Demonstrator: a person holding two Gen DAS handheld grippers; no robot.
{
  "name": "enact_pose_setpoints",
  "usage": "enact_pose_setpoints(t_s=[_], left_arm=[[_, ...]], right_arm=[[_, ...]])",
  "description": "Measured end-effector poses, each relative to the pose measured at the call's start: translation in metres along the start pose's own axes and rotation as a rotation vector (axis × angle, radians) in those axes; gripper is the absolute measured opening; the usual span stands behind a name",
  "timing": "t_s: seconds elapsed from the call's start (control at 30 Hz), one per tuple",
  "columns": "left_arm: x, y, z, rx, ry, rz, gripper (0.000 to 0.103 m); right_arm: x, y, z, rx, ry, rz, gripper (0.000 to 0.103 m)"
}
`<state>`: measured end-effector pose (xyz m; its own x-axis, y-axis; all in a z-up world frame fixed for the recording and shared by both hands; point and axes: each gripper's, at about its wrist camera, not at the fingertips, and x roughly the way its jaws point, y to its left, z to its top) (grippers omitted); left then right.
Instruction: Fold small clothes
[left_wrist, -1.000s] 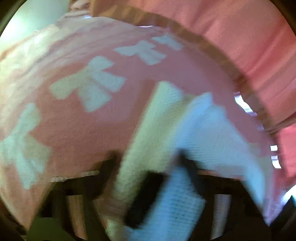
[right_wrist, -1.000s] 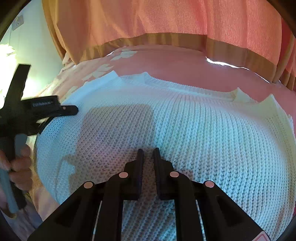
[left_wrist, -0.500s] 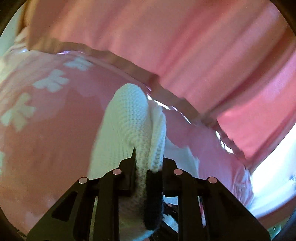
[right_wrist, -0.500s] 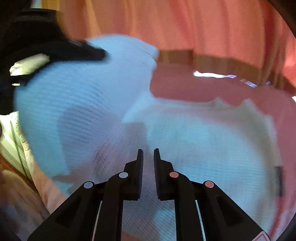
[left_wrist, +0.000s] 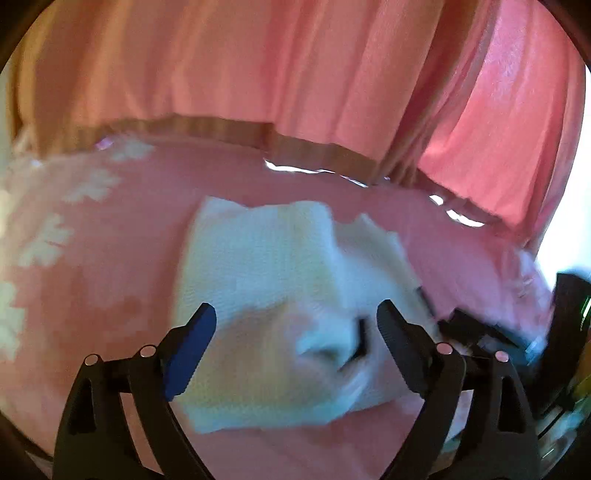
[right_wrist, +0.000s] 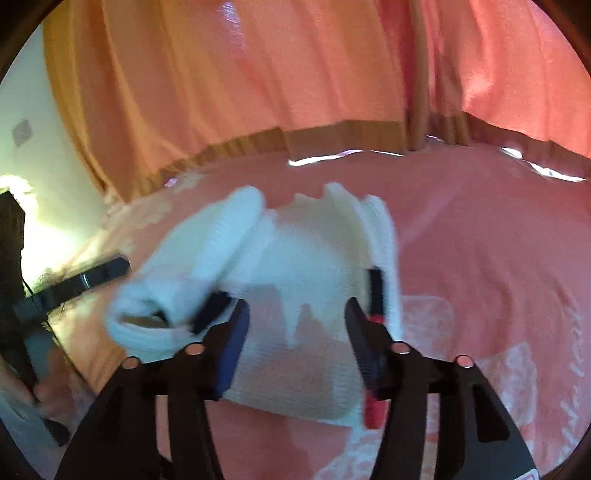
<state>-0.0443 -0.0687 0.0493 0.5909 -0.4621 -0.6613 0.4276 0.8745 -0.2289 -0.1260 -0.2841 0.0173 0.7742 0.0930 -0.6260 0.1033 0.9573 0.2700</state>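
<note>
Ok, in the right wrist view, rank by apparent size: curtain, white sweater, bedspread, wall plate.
1. Curtain and bedspread: both fill wide stretches, too close to rank.
2. White sweater.
3. Wall plate, smallest, though also farthest away.

Both wrist views look steeply down, close, sharing the white sweater (left_wrist: 266, 266) (right_wrist: 314, 258).

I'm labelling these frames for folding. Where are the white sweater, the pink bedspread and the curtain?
white sweater (left_wrist: 258, 258): left wrist view, on its folded knit body.
pink bedspread (right_wrist: 480, 240): right wrist view, on a bare stretch right of the sweater.
curtain (left_wrist: 295, 66): left wrist view, on its hanging folds.
</note>
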Motion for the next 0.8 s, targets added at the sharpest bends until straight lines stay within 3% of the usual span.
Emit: enact_pose_setpoints(t_s=[0.13,0.23,0.3,0.4,0.53,0.57,0.63,0.7,0.77,0.8], left_arm=[[0.003,0.003,-0.028,0.05,0.018,0.045,0.087],[0.009,-0.003,-0.043,0.129,0.046,0.051,0.087],[0.015,-0.009,-0.053,0.198,0.077,0.041,0.083],[0.025,-0.014,-0.064,0.265,0.123,0.023,0.067],[0.029,-0.014,-0.068,0.268,0.127,0.024,0.066],[0.028,-0.013,-0.067,0.257,0.129,0.018,0.066],[0.022,-0.006,-0.062,0.218,0.131,0.001,0.067],[0.009,0.003,-0.054,0.167,0.096,-0.023,0.073],[-0.014,0.02,-0.039,0.084,-0.001,-0.046,0.084],[-0.027,0.032,-0.031,0.039,-0.068,-0.045,0.085]], right_arm=[[0.02,0.022,0.008,0.057,0.045,0.159,0.064],[0.04,0.039,0.011,0.093,0.093,0.218,0.066],[0.061,0.047,0.011,0.128,0.143,0.239,0.066],[0.086,0.052,0.01,0.167,0.213,0.229,0.067],[0.107,0.055,0.006,0.2,0.259,0.238,0.068],[0.11,0.057,0.006,0.192,0.263,0.236,0.065],[0.11,0.059,0.007,0.17,0.24,0.239,0.021],[0.102,0.062,0.012,0.143,0.201,0.228,0.018],[0.074,0.063,0.026,0.089,0.094,0.215,0.017],[0.06,0.062,0.035,0.072,0.047,0.206,0.017]])
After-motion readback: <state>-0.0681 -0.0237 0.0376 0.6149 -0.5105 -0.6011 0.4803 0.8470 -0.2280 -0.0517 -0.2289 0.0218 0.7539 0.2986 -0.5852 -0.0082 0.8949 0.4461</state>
